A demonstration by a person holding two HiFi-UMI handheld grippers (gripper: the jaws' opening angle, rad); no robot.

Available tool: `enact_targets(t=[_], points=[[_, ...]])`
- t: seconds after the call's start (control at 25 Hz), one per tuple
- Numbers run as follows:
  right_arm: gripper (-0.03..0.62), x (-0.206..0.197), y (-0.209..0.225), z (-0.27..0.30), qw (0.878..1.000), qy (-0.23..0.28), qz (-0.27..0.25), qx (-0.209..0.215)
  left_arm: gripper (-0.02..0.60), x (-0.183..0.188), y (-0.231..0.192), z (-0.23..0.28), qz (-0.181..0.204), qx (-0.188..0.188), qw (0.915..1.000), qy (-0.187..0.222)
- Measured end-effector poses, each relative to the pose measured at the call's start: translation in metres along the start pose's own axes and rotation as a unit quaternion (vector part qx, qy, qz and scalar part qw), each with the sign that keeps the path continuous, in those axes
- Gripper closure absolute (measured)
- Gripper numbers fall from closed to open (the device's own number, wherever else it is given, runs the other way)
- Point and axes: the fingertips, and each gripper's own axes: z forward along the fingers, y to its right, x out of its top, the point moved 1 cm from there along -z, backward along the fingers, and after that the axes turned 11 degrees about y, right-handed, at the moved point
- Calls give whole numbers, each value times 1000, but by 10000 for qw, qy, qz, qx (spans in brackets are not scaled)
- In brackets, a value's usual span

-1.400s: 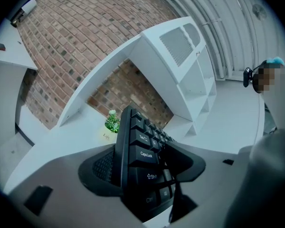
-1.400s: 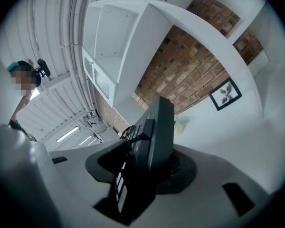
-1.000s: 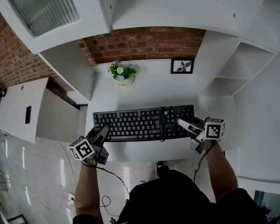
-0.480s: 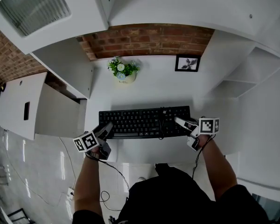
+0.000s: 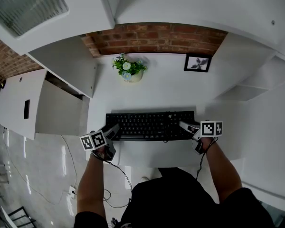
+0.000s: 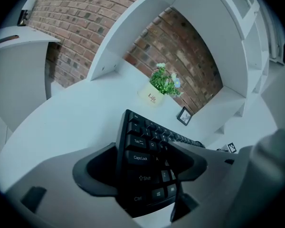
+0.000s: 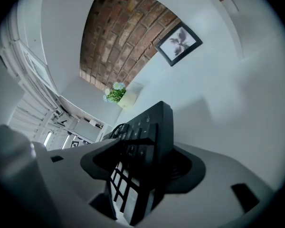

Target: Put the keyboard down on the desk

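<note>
Black plastic, the keyboard lies flat and keys up on the front part of the white table, its long side running along the near edge. Its left end, the part with Caps Lock, Shift and Ctrl, sits between the jaws of the left gripper. Those jaws have just been opening and stand wide, one on each side of the board, no longer clamping it. Its right end, with the number pad, sits in the same way between the jaws of the right gripper, which have also just been opening and are loose around it. A dark cord crosses the keys right of the middle. Well behind the keyboard, near the brick wall, stand a small pot of flowers and a framed picture, apart from each other.
</note>
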Motion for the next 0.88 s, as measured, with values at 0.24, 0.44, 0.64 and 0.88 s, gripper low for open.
enact_targets(t=[0.24, 0.44, 0.64, 0.88], points=[[299, -3, 12, 3, 9988, -151, -181, -421, 247, -4, -4, 2, 154, 201, 9997, -16], [292, -4, 14, 2, 9975, -151, -276, -639, 242, -5, -4, 3, 405, 398, 9984, -24], [283, -8, 17, 1, 9931, -261, -653, -939, 236, -7, -4, 2, 1234, 733, 9896, -136], [274, -9, 18, 0, 9894, -280, -777, -1194, 236, -2, -3, -1, 1458, 835, 9858, -81]])
